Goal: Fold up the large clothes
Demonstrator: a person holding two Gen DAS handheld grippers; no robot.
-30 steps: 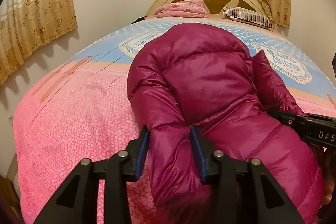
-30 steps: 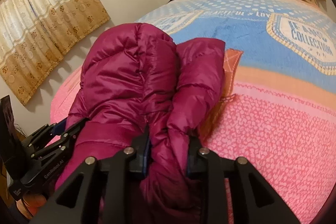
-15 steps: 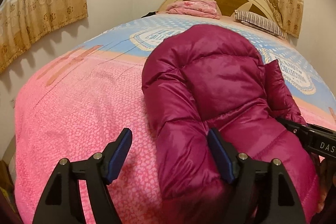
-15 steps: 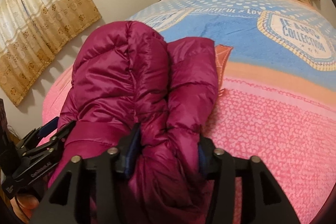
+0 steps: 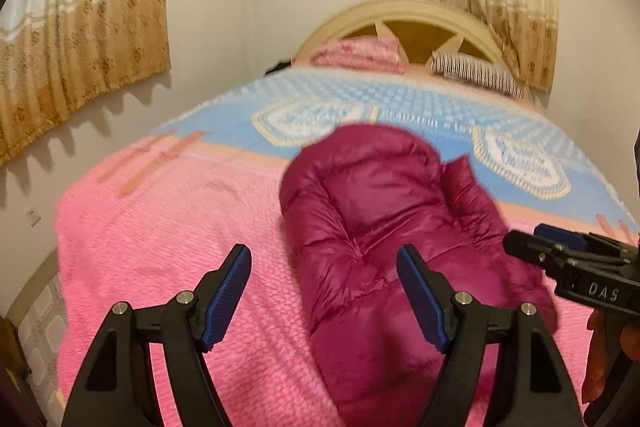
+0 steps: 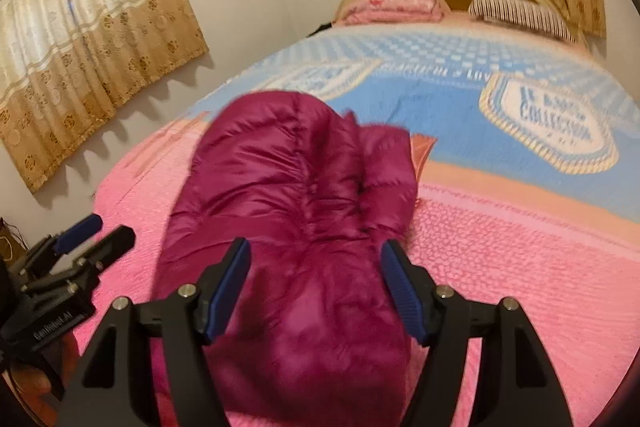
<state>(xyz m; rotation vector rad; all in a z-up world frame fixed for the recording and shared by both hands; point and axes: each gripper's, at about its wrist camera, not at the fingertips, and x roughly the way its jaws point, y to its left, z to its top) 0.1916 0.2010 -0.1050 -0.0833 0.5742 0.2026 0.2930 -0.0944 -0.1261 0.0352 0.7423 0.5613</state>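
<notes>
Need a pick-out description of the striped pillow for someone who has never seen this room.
Start at the cream arched wooden headboard at the far end of the bed. Two soft things lie at its foot: a folded pink floral quilt on the left, the pillow on the right. The pillow alone has dark and white stripes.
</notes>
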